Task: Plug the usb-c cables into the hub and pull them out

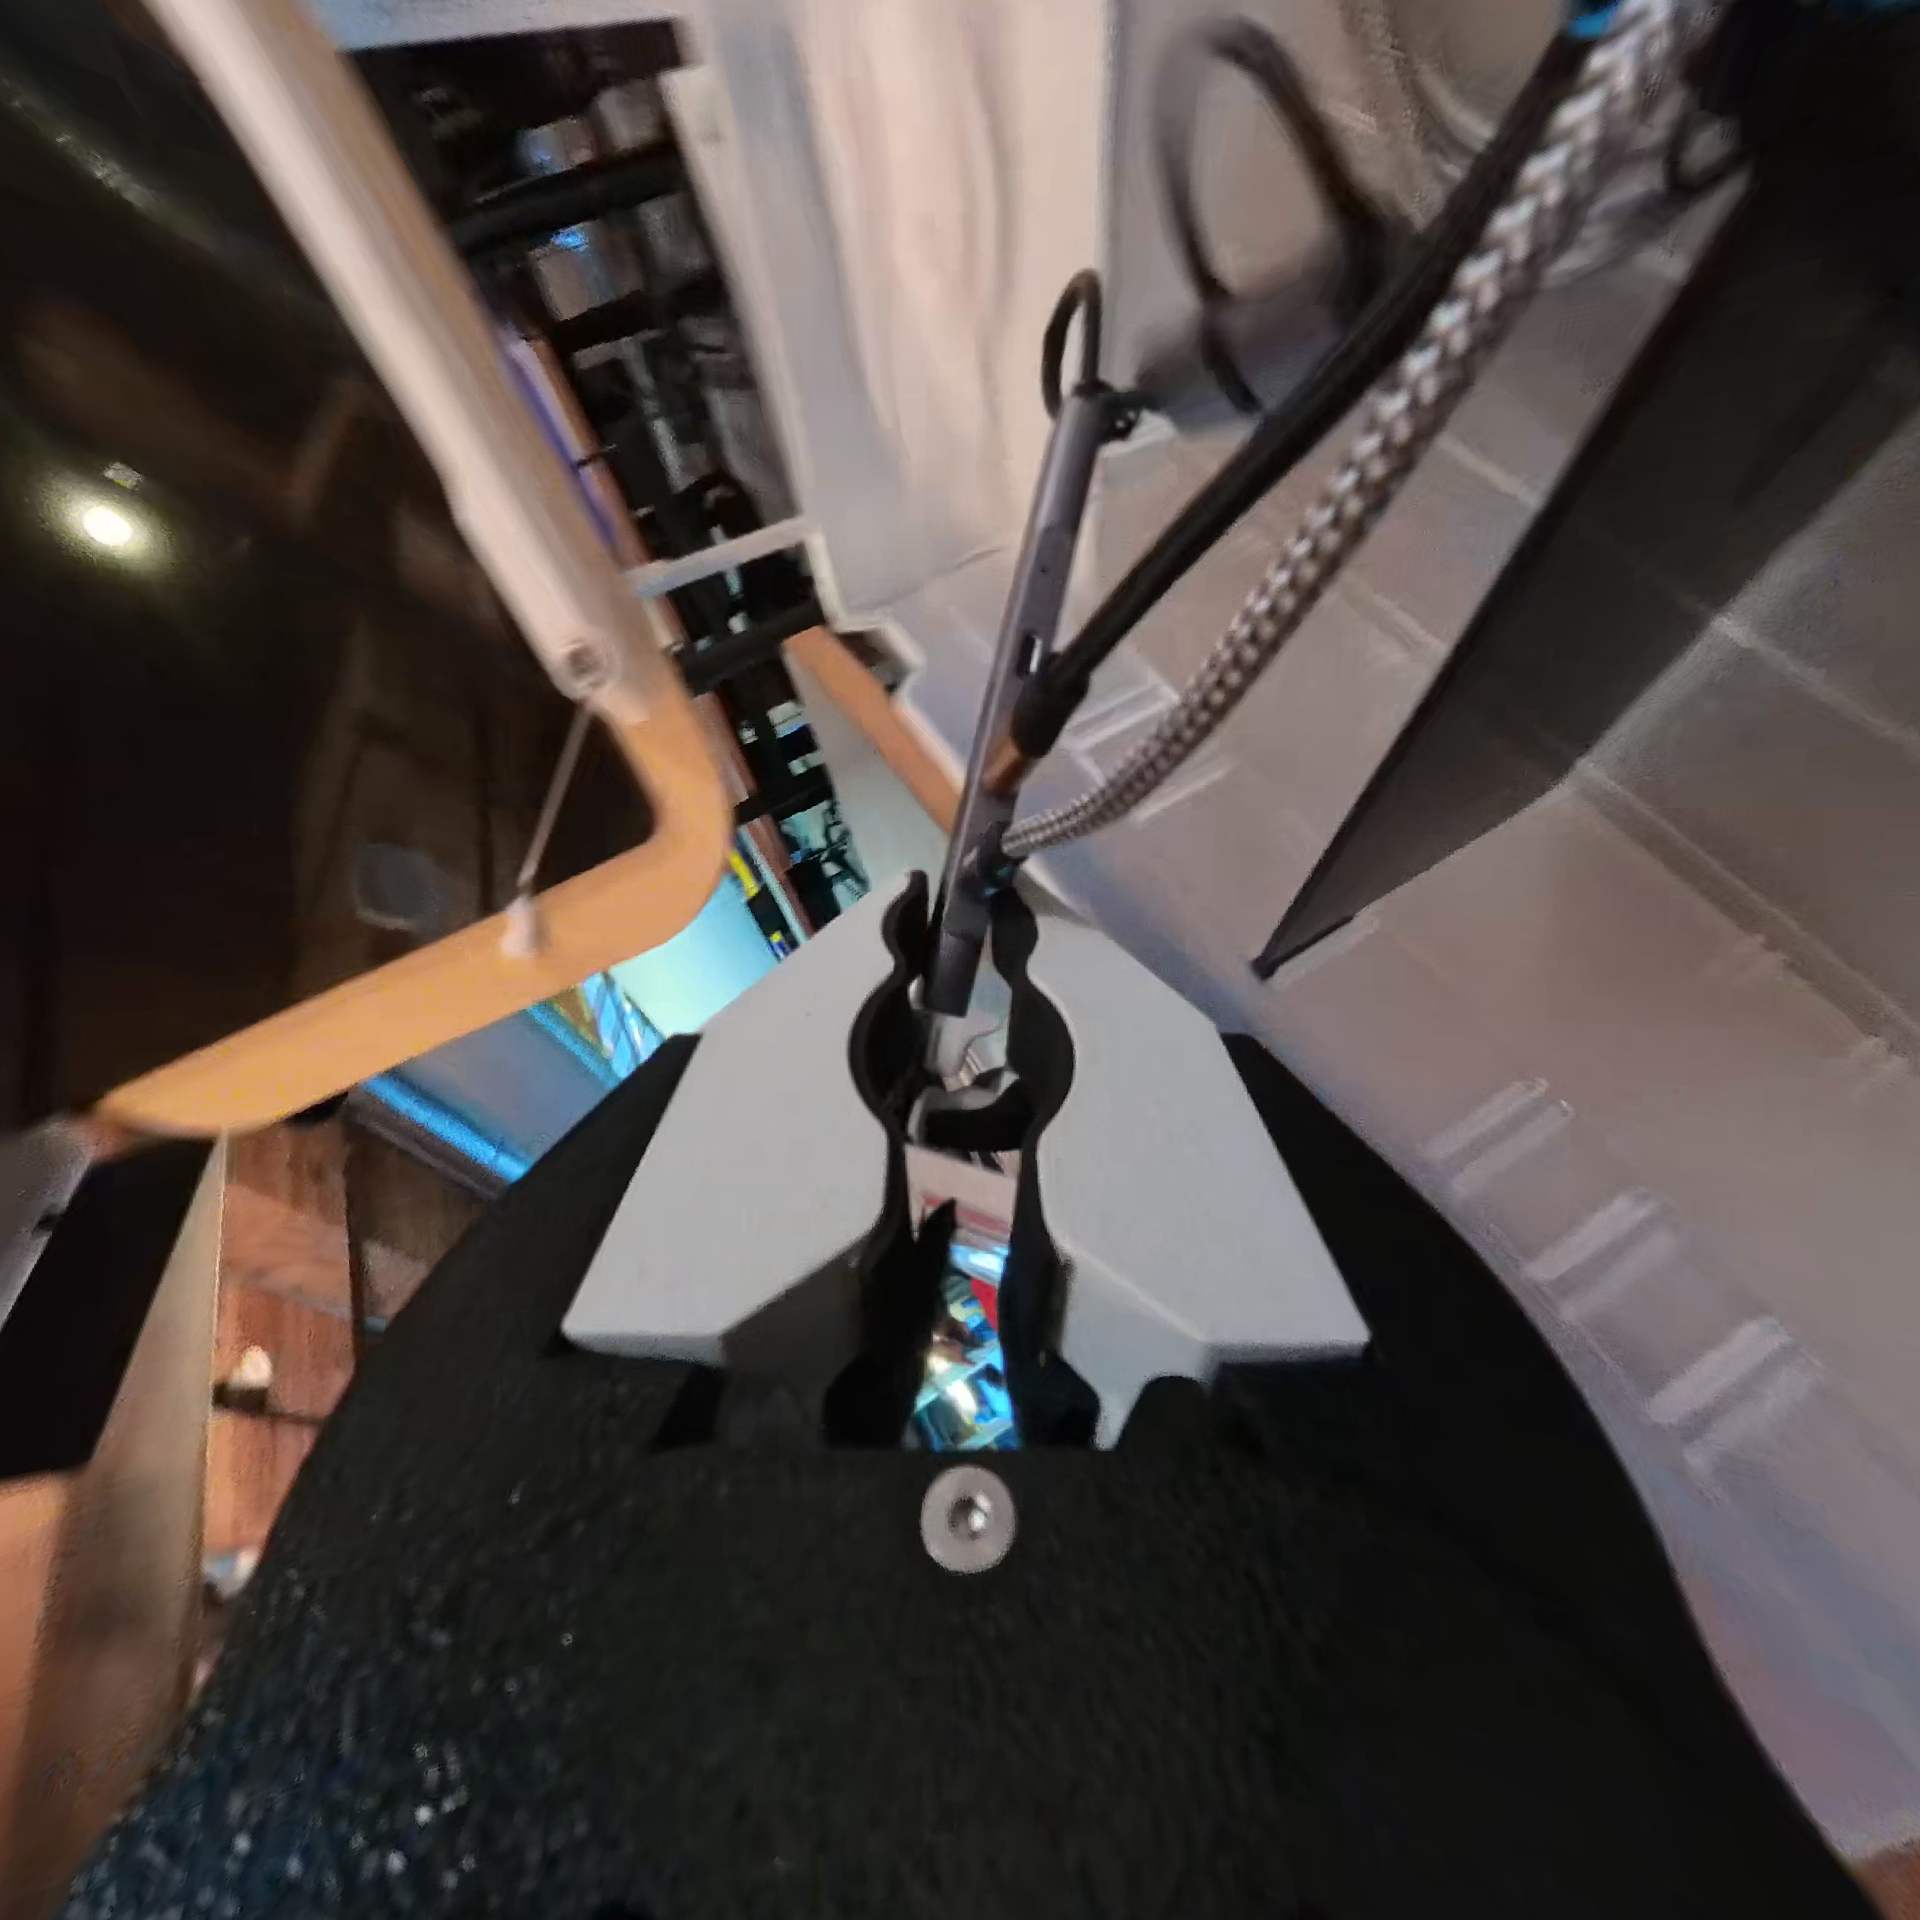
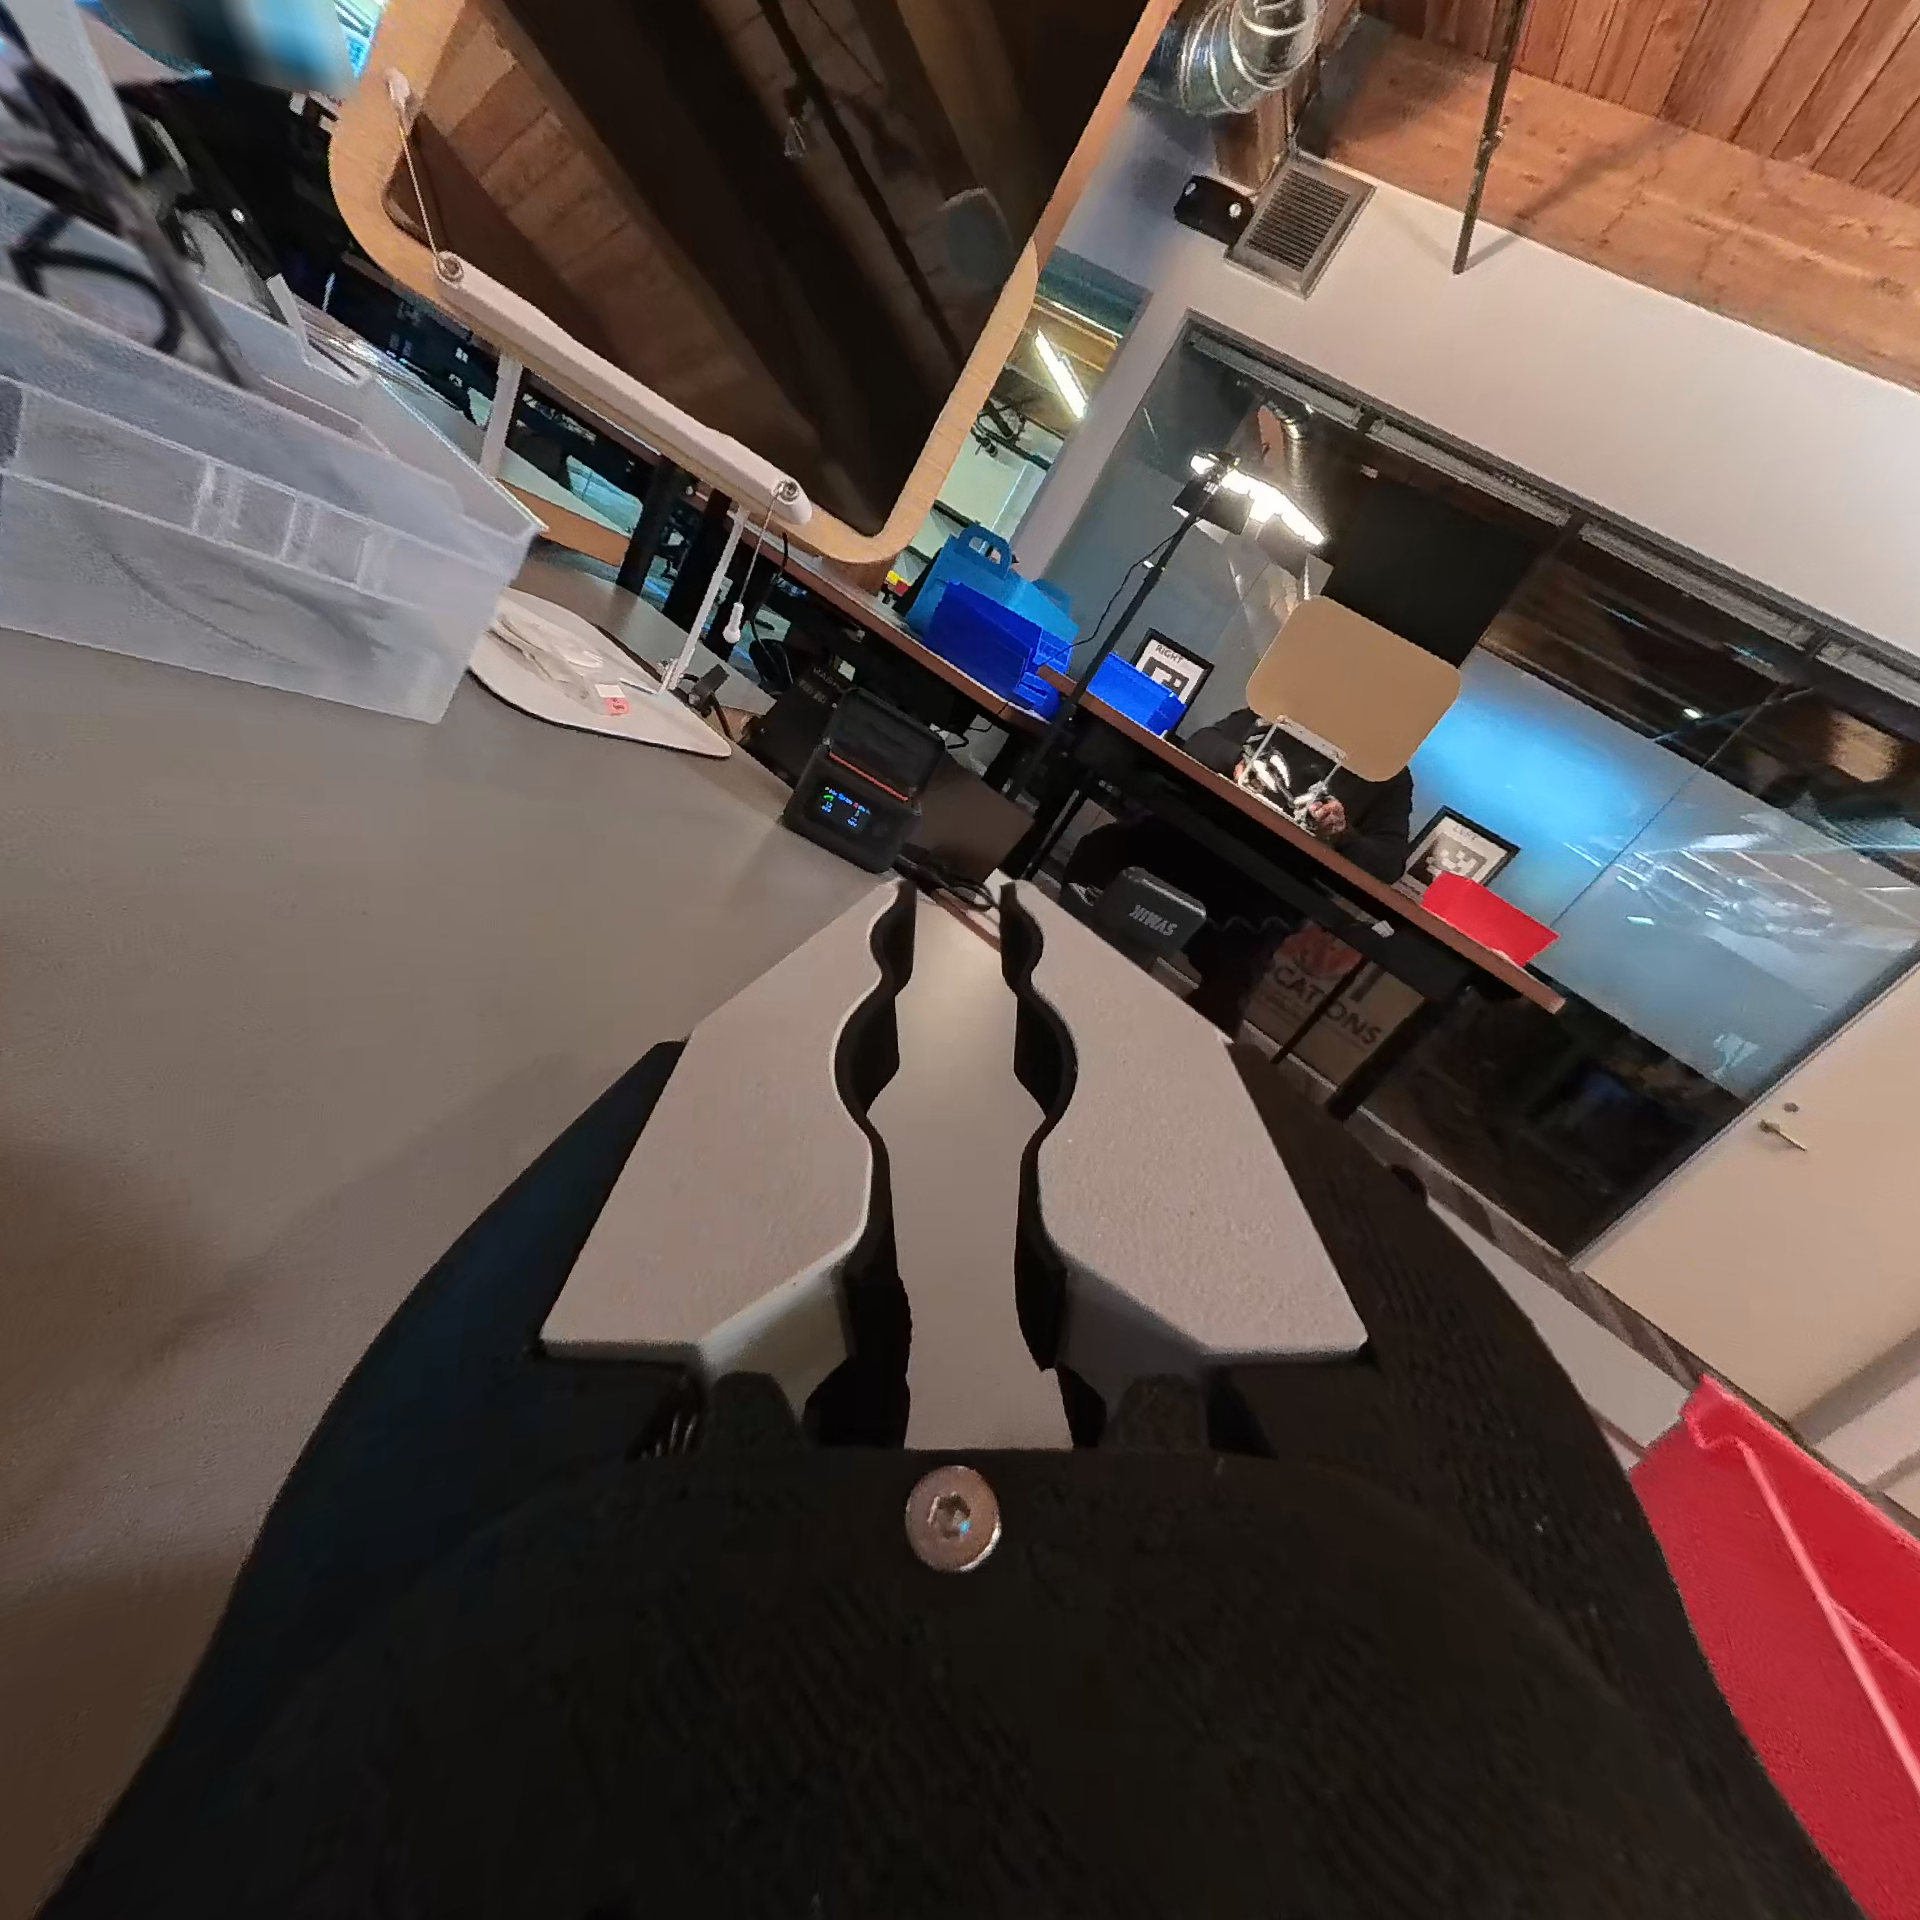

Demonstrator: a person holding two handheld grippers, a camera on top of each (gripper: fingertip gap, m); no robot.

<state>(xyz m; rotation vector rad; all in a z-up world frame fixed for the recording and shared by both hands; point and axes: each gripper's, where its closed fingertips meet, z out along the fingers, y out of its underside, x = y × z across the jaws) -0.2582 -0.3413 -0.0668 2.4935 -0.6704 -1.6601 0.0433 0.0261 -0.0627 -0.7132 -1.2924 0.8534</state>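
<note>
**Two wrist cameras, rolled apart**

Your left wrist view is rolled hard sideways, close on the hub (image 1: 1023,665) against the clear bins (image 1: 1558,935). Your right wrist view skims low over the grey table (image 2: 260,987), facing the room. Both catch the wood-edged frame (image 1: 436,997).

Grey table (image 2: 260,935), glass partition (image 2: 1662,831), wooden ceiling (image 2: 1662,125)

Left wrist view: hub (image 1: 1023,665) clamped by near end between fingers of left gripper (image 1: 961,940), extending away from it. Two cables enter hub's right edge: smooth cable (image 1: 1226,540) farther out, braided cable (image 1: 1382,436) nearer gripper. Both run up to right, side by side.

Right wrist view: right gripper (image 2: 956,914) above table (image 2: 260,987), nothing between fingers. Clear bins (image 2: 239,540) on table to left. Power unit (image 2: 862,779) at table's far edge, ahead of fingertips. Red bin (image 2: 1797,1621) at near right.
</note>
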